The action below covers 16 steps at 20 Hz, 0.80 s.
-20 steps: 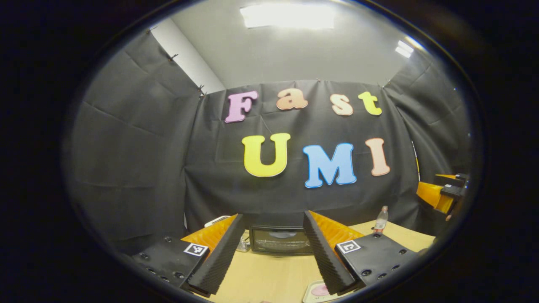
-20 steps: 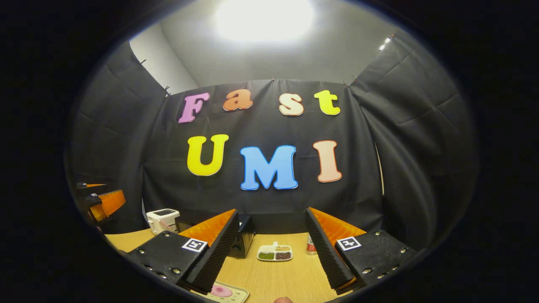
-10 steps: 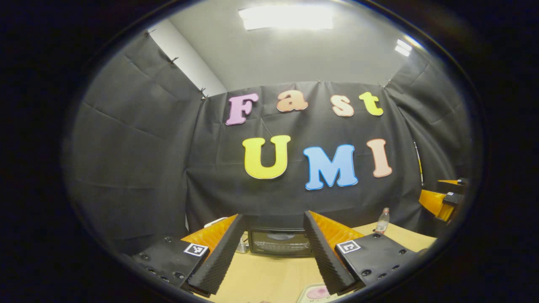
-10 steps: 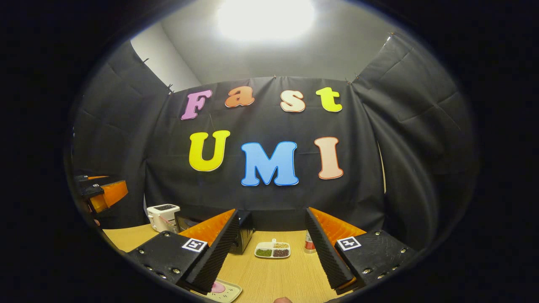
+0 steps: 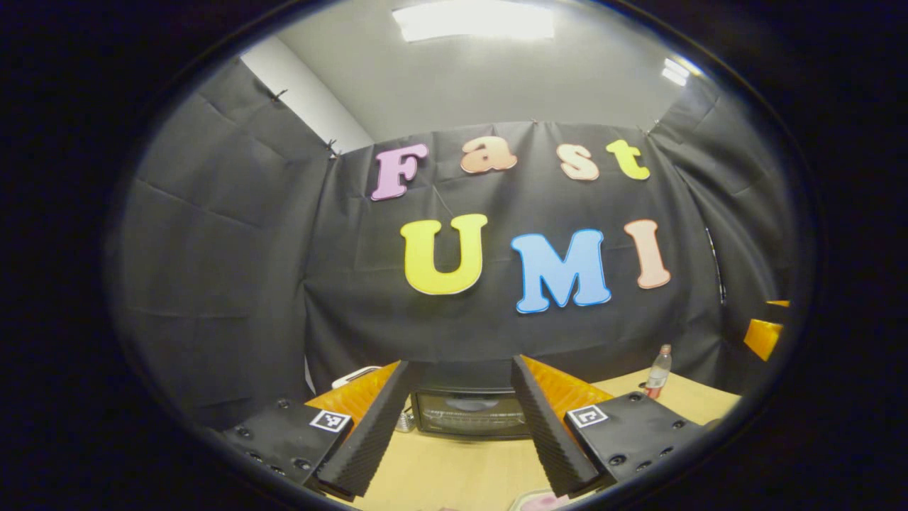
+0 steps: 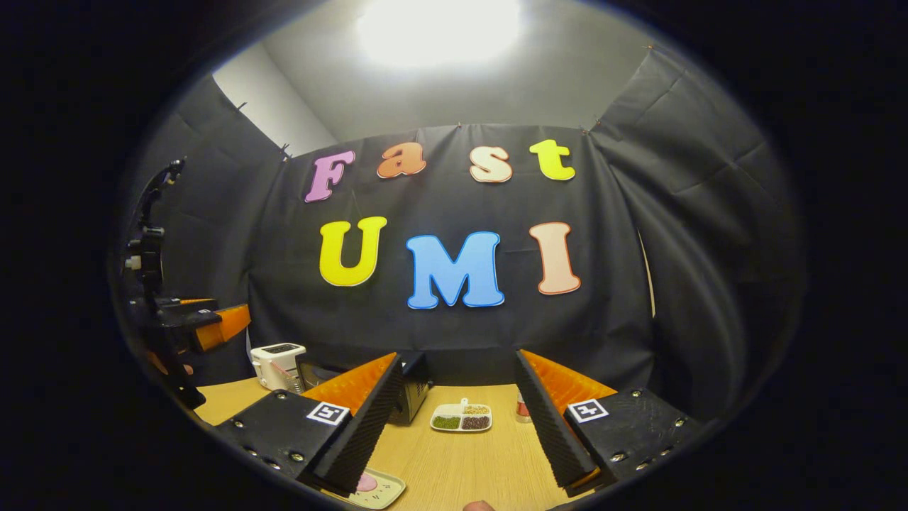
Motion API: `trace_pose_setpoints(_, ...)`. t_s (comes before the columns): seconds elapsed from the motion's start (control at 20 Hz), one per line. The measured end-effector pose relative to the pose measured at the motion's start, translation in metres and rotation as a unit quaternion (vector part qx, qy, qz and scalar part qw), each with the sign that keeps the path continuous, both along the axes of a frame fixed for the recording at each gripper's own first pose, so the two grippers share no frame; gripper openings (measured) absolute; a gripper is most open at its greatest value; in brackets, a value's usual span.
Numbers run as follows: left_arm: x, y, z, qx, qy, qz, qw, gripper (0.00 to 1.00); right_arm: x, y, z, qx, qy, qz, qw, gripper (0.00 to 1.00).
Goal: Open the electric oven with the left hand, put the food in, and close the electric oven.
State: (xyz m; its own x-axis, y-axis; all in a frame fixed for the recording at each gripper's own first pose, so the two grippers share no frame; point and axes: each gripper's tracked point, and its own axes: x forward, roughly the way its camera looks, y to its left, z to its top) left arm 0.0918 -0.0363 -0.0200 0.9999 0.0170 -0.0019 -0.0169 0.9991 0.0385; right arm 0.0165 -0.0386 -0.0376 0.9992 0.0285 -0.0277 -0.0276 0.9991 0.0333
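The left gripper has its fingers apart, facing the closed electric oven on the worktop. The right gripper is also apart, holding nothing.

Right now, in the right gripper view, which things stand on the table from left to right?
Toaster → electric oven → divided dish → bottle, partly hidden behind a finger.

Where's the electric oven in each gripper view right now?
Left gripper view: electric oven low centre, door shut, framed between that gripper's own jaws.
Right gripper view: oven low, left of centre, partly behind a jaw.
Shared landmark: the bottle stands right of it on the table.
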Motion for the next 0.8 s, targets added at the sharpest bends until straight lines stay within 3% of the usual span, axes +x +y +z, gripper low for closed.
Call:
trace_pose_setpoints(0.4, 0.105, 0.013, -0.04, -0.011, 0.015, -0.042, 0.999, 0.99, 0.035, 0.017, -0.004, -0.023, 0.001, -0.05, 0.998, 0.96)
trace_pose_setpoints(0.8, 0.182, 0.012, -0.107, -0.013, 0.057, -0.087, 0.994, 1.0, 0.05, 0.031, -0.02, -0.048, 0.024, -0.098, 0.994, 0.96)
